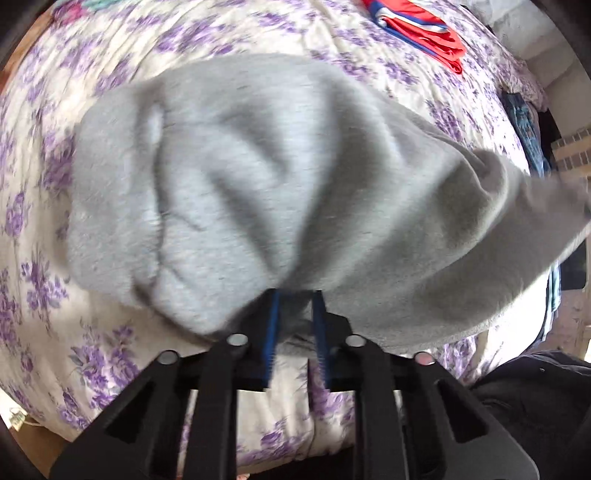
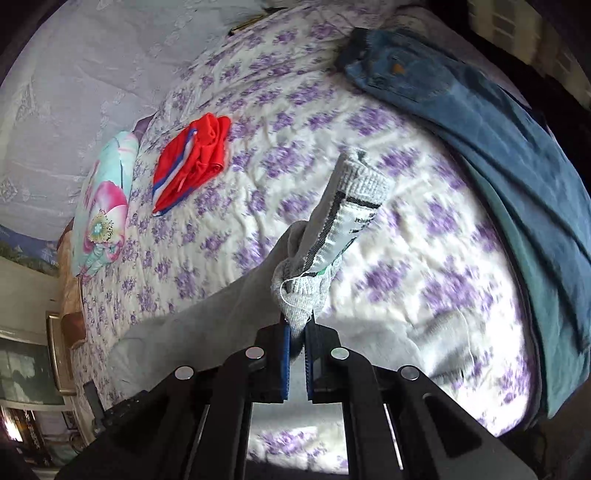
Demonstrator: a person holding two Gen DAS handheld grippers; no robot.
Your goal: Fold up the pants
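Observation:
Grey sweatpants hang bunched and blurred above the floral bedspread. My left gripper is shut on a fold of the grey fabric between its blue pads. In the right wrist view my right gripper is shut on the ribbed waistband of the same pants, with a white label and a drawstring showing. The cloth stretches away to the lower left.
Folded red shorts with blue and white stripes lie on the bed, also in the left wrist view. Blue jeans lie along the right side. A flowered pillow sits at the left edge.

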